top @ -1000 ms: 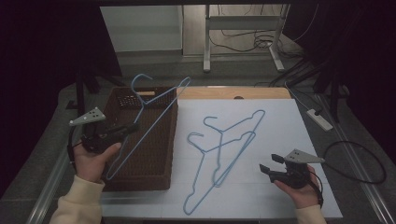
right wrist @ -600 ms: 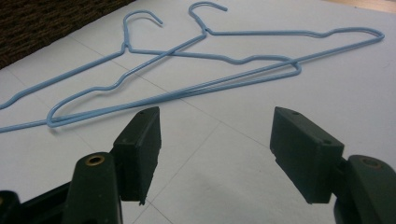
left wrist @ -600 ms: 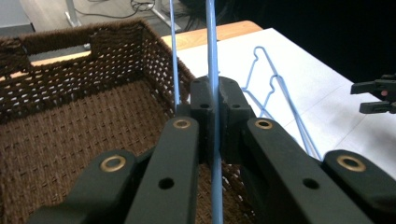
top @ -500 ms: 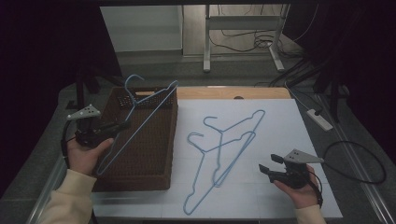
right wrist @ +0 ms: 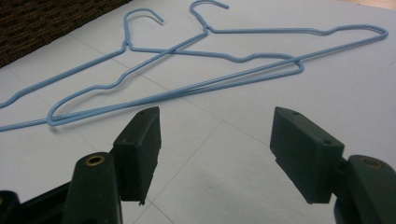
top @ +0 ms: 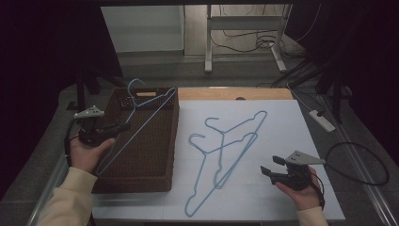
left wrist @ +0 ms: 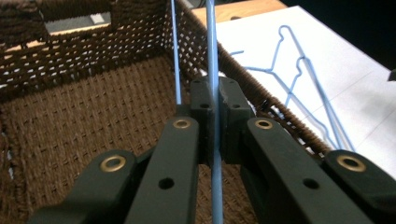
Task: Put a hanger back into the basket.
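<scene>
My left gripper [top: 113, 128] is shut on a blue wire hanger [top: 146, 120], which slants over the brown woven basket [top: 136, 181] at the table's left. In the left gripper view the pads [left wrist: 215, 100] pinch the hanger's wire [left wrist: 211, 46] above the basket floor [left wrist: 93, 116]. Two more blue hangers [top: 221, 133] [top: 205, 153] lie overlapped on the white sheet [top: 282, 136]. Near the sheet's front right my right gripper [top: 269, 165] rests open with nothing between its jaws. In the right gripper view those two hangers [right wrist: 261, 31] [right wrist: 187, 52] lie just beyond that gripper [right wrist: 217, 135].
A bare wooden strip [top: 235, 93] runs along the table's far edge. A white power strip [top: 322, 120] and a looped black cable [top: 357, 162] lie to the right of the sheet. Desk legs and cables stand on the floor behind the table.
My left hand has carried the held hanger a little leftward and lower over the basket. The right gripper and the two hangers on the sheet have stayed put.
</scene>
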A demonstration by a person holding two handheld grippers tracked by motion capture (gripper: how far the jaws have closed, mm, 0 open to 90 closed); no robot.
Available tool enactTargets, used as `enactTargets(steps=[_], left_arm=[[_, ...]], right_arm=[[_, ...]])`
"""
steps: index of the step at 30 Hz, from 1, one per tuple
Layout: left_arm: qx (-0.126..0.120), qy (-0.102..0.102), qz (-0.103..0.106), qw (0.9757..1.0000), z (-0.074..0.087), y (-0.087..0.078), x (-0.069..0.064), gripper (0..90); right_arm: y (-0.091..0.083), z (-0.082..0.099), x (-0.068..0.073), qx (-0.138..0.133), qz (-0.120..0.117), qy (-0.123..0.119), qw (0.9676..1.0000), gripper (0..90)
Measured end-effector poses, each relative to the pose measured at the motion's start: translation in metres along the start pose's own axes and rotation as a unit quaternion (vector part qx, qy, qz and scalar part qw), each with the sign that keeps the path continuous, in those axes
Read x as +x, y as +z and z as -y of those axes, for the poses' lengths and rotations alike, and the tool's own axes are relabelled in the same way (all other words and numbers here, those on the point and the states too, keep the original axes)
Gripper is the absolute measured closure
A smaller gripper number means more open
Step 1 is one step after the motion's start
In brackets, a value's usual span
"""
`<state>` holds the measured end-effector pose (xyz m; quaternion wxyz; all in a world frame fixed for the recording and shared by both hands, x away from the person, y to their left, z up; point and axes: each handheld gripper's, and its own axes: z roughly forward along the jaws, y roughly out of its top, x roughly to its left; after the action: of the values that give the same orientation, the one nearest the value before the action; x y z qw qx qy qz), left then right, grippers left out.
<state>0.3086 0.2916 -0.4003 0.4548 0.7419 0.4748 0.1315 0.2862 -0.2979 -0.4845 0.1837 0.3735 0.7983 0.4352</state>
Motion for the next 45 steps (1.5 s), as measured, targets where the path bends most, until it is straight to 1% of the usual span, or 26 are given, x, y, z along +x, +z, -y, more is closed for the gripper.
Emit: enactTargets(steps=[8,11,13,16,26,32,33,35,36,37,40,41,43,44,45], left_arm=[[0.027,0.001,-0.009,0.9996,0.007,0.011,0.01,86.3],[0.039,0.003,-0.009,0.9992,0.01,0.017,0.014,86.2],[0.047,0.003,-0.014,0.9988,0.012,0.021,0.017,86.2],[0.055,0.001,-0.016,0.9983,0.014,0.025,0.021,86.3],[0.076,0.003,-0.012,0.997,0.017,0.036,0.023,86.2],[0.097,0.003,-0.019,0.9951,0.019,0.044,0.027,86.1],[0.102,0.003,-0.023,0.9945,0.019,0.045,0.027,86.1],[0.117,0.006,-0.041,0.9922,0.019,0.047,0.028,86.1],[0.126,0.011,-0.051,0.9907,0.02,0.048,0.029,86.1],[0.131,0.012,-0.056,0.9898,0.02,0.049,0.03,86.1],[0.149,0.02,-0.076,0.9858,0.021,0.052,0.033,86.1],[0.154,0.022,-0.083,0.9843,0.022,0.053,0.033,86.1],[0.168,0.028,-0.101,0.9803,0.022,0.055,0.034,86.1],[0.172,0.028,-0.105,0.9792,0.023,0.056,0.034,86.1],[0.177,0.03,-0.111,0.9775,0.023,0.058,0.035,86.0]], right_arm=[[0.001,0.0,0.0,0.002,0.0,-0.001,1.0,34.8],[0.001,0.001,0.0,0.004,-0.001,0.0,1.0,34.8],[0.002,0.001,0.001,0.005,-0.001,-0.001,1.0,34.8],[0.002,0.001,0.001,0.006,-0.001,-0.002,1.0,34.8],[0.003,0.001,0.001,0.008,-0.004,-0.003,1.0,34.8],[0.004,0.001,0.001,0.01,-0.004,-0.004,0.9999,34.7],[0.004,0.001,0.001,0.011,-0.004,-0.004,0.9999,34.7],[0.004,0.002,0.001,0.012,-0.004,-0.005,0.9999,34.7],[0.004,0.002,0.001,0.014,-0.004,-0.005,0.9999,34.7],[0.005,0.002,0.001,0.014,-0.004,-0.005,0.9999,34.7],[0.005,0.002,0.002,0.016,-0.005,-0.007,0.9998,34.6],[0.005,0.002,0.002,0.017,-0.005,-0.007,0.9998,34.6],[0.005,0.002,0.002,0.017,-0.004,-0.007,0.9998,34.6],[0.005,0.002,0.001,0.016,-0.004,-0.007,0.9998,34.6],[0.004,0.002,0.001,0.016,-0.004,-0.006,0.9999,34.6]])
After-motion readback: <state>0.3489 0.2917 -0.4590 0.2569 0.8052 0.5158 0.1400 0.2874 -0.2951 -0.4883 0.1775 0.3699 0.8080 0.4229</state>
